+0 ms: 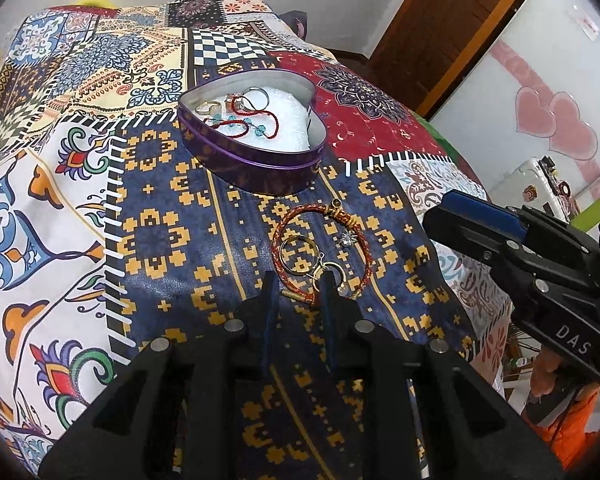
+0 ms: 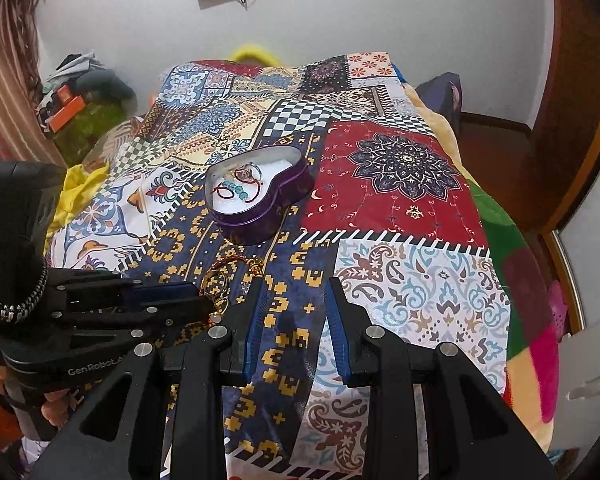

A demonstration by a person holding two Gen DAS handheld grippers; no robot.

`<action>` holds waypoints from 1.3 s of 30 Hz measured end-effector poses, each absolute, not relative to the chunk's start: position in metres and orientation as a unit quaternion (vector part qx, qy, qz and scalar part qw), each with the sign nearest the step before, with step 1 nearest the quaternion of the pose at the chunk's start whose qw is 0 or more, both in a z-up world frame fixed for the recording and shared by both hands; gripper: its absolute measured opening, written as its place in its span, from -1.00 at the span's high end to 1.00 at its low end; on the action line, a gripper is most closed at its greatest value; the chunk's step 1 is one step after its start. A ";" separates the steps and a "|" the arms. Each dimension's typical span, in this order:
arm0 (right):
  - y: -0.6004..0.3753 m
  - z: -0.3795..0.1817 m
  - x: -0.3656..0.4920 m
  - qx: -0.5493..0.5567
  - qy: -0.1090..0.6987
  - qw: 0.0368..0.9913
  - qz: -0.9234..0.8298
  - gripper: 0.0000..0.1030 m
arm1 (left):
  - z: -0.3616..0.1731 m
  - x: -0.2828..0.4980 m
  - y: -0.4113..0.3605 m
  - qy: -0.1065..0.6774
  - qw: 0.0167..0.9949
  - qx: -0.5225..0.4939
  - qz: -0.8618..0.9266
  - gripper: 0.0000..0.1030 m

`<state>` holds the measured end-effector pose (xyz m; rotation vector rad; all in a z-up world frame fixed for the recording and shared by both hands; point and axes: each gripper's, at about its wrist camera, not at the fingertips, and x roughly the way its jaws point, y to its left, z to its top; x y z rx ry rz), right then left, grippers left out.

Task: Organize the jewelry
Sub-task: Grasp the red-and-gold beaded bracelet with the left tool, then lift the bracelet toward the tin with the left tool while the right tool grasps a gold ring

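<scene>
Narrowly parted, the left hand-held gripper (image 1: pixel 300 280) straddles the red bracelet (image 1: pixel 296 256), clamping nothing.

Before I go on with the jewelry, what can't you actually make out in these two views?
- Left wrist view: whether the left claw pinches the red braided bracelet; its fingertips cover the near loop.
- Right wrist view: the left claw hides most of that bracelet.
- Both views: pieces in the heart tin too small and tangled to count.
</scene>
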<state>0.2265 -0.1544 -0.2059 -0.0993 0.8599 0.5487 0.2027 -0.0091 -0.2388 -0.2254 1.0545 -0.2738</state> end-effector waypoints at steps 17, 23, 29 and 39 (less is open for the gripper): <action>-0.161 -0.197 0.222 -0.037 0.401 0.879 0.256 0.48 | -0.207 0.198 -0.009 0.467 0.872 -0.081 -0.120 1.00; -0.158 -0.202 0.222 -0.035 0.409 0.873 0.263 0.48 | -0.210 0.207 -0.011 0.476 0.872 -0.033 -0.112 0.85; -0.156 -0.210 0.223 -0.037 0.420 0.866 0.268 0.48 | -0.234 0.220 -0.007 0.507 0.854 -0.039 -0.110 0.84; -0.160 -0.215 0.228 -0.032 0.426 0.864 0.267 0.48 | -0.239 0.233 -0.008 0.506 0.853 -0.053 -0.114 0.83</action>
